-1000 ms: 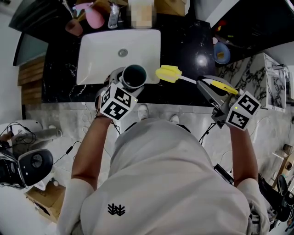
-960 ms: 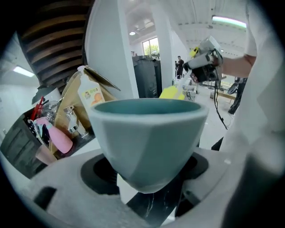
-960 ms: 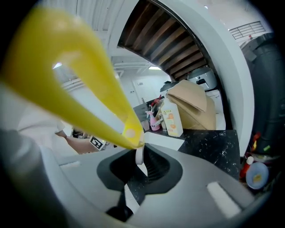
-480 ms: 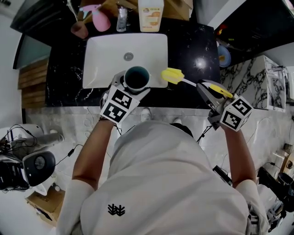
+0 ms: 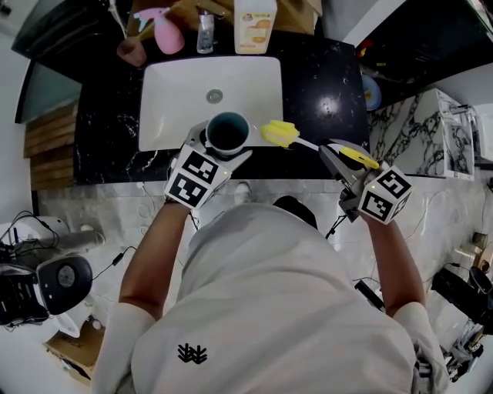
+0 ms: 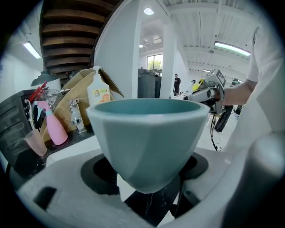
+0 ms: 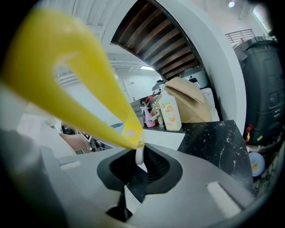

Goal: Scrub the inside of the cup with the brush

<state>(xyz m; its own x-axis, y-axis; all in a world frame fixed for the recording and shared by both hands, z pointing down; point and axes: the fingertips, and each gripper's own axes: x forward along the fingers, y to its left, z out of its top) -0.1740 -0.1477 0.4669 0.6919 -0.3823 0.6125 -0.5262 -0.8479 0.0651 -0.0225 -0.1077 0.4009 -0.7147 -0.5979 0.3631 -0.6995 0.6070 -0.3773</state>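
Your left gripper (image 6: 149,189) clamps the teal cup (image 6: 149,138) while your right gripper (image 7: 136,176) pinches the yellow brush (image 5: 279,132) handle, its head beside the rim.

No txt legible anywhere; bottle (image 5: 255,23) label too blurred (orange pic only).

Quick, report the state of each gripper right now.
Left gripper: closed on the teal cup.
Right gripper: closed on the handle of the yellow brush.
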